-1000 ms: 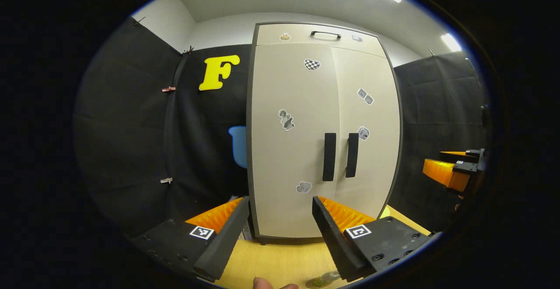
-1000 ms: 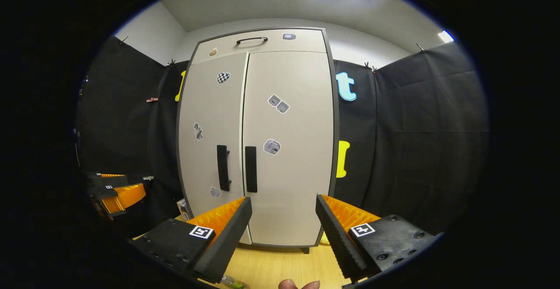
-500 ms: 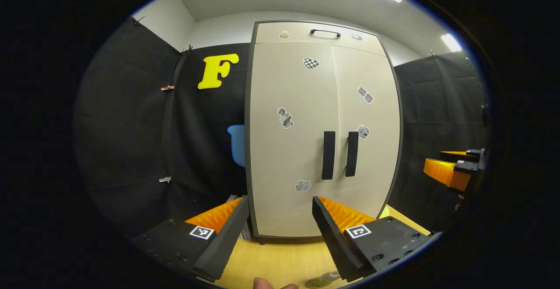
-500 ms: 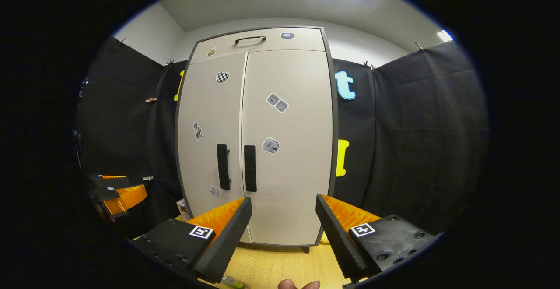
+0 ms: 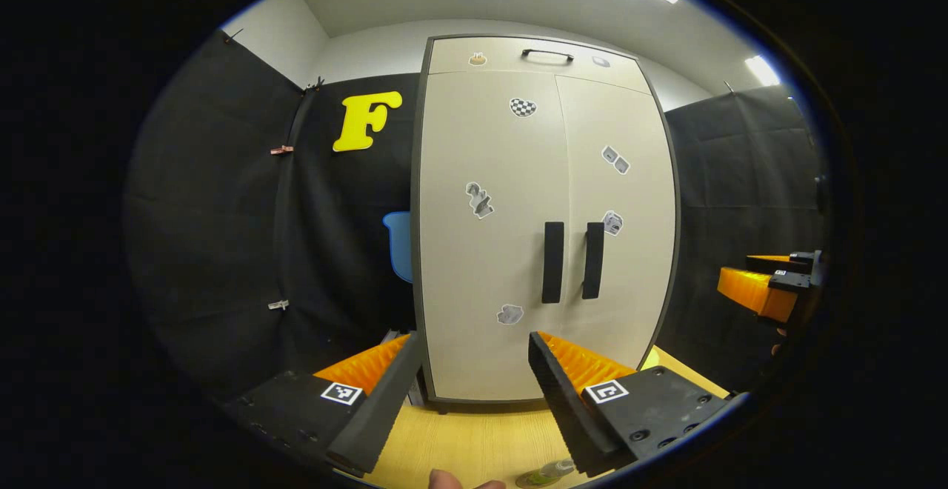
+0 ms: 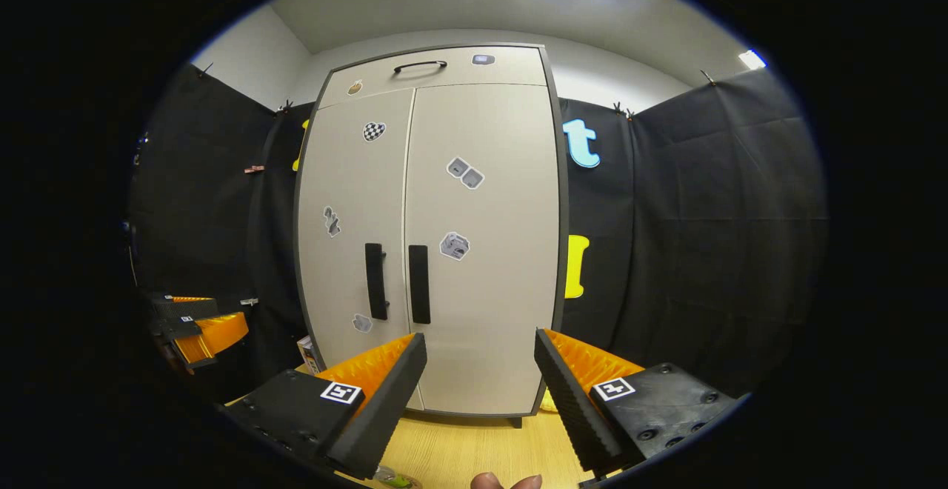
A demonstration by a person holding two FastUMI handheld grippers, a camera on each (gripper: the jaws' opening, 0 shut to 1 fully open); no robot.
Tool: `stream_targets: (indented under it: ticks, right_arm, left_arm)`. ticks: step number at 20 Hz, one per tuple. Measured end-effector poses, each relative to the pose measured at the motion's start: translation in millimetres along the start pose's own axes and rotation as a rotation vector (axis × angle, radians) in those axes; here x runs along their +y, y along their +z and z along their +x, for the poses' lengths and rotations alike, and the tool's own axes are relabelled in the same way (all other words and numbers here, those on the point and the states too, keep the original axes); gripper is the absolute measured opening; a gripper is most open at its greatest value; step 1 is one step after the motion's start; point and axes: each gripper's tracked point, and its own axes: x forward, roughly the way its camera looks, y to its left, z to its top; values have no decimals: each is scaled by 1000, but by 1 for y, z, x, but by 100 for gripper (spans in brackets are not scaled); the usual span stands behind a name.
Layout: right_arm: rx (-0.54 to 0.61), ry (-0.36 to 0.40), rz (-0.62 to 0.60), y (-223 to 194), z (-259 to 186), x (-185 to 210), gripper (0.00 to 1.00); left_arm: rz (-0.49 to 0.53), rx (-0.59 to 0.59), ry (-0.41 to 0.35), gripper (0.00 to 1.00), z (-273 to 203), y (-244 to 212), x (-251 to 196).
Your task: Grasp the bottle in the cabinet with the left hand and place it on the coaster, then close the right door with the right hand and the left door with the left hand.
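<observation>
The beige cabinet [image 5: 518,237] stands upright on the wooden table with both doors shut, and its two black handles [image 5: 552,262] sit side by side. My left gripper [image 5: 474,400] is open in front of the left door, apart from it, with nothing between its fingers. The clear bottle's top [image 5: 544,473] peeks in at the bottom edge beside the right-hand finger. My right gripper [image 6: 480,400] is open before the right door [image 6: 481,252], also holding nothing. The bottle [image 6: 392,480] barely shows at the lower edge there. Each gripper appears far off in the other's view: right gripper [image 5: 770,285], left gripper [image 6: 192,322].
A drawer with a black handle [image 5: 546,54] tops the cabinet. A small box [image 6: 307,352] stands by the cabinet's left foot. The light wooden table [image 5: 474,444] runs from the cabinet toward me. A thumb tip [image 6: 503,481] shows at the bottom edge.
The cabinet has drifted slightly left in both views. Both doors stay shut and both grippers stay open.
</observation>
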Motion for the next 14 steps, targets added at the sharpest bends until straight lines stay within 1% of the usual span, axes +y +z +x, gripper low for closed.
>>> stream_targets:
  ticks: [14]
  right_arm:
    - [-3,4,4,1,-3,2,97]
  left_arm:
    - [4,2,3,94,-2,1,0]
